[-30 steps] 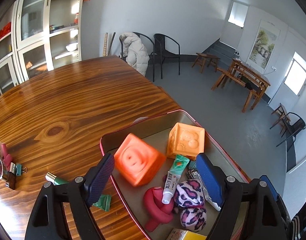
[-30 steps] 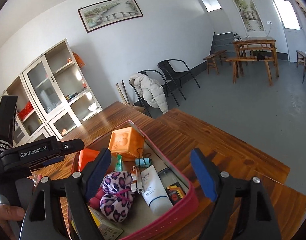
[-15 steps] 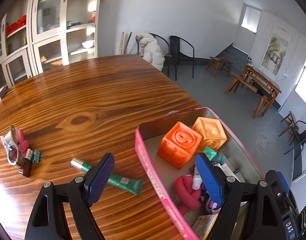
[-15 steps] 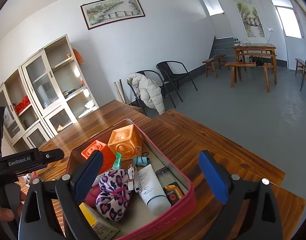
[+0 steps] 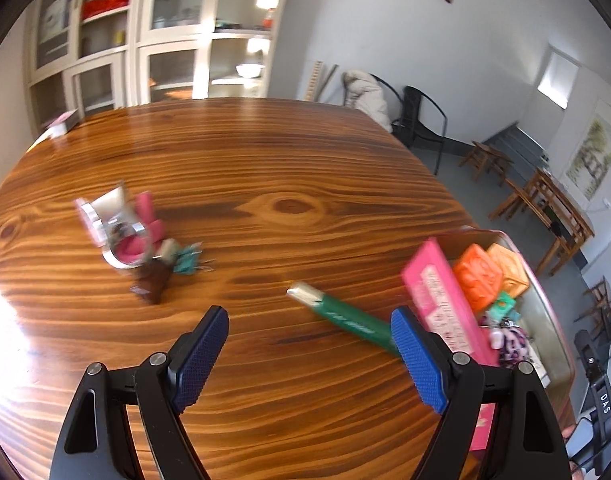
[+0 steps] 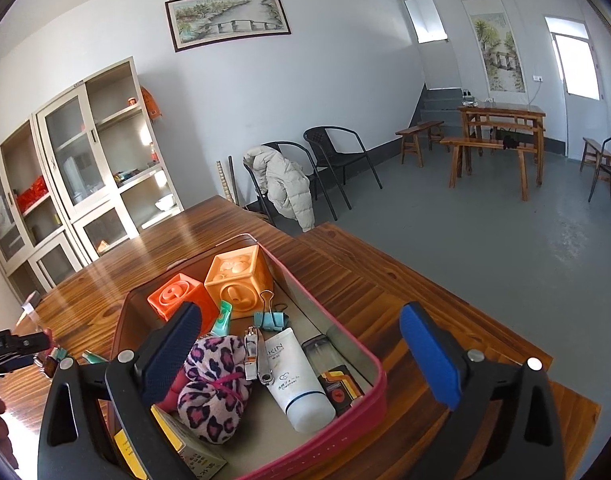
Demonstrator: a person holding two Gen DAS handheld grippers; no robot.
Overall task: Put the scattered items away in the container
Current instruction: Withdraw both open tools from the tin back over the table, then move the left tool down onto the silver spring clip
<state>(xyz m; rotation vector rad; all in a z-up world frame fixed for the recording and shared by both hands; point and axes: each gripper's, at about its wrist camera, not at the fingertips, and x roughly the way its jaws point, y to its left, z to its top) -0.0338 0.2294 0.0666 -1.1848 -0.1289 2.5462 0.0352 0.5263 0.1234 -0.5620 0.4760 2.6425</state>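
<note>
In the left wrist view my left gripper (image 5: 309,360) hangs open over the bare wooden table (image 5: 289,152), nothing between its blue pads. A green tube (image 5: 345,316) lies just ahead, its far end behind the right finger. A blurred pile of small items (image 5: 137,232), pink, silver and teal, sits further left. The pink container (image 5: 437,304) stands at the right. In the right wrist view my right gripper (image 6: 301,352) stands wide open above the container (image 6: 369,372). Inside it lie two orange cubes (image 6: 235,276), a leopard-print pouch (image 6: 213,384) and a white tube (image 6: 297,376).
A teal binder clip (image 6: 270,318), nail clippers (image 6: 257,354) and a yellow box (image 6: 185,448) also lie in the container. The table's edge (image 6: 425,276) runs close behind it. Chairs, a cabinet and benches stand beyond. My left gripper (image 6: 9,346) shows at the far left.
My left gripper has swung left, away from the container, and now sits over the table by the green tube. My right gripper's jaws have widened; it has stayed in place.
</note>
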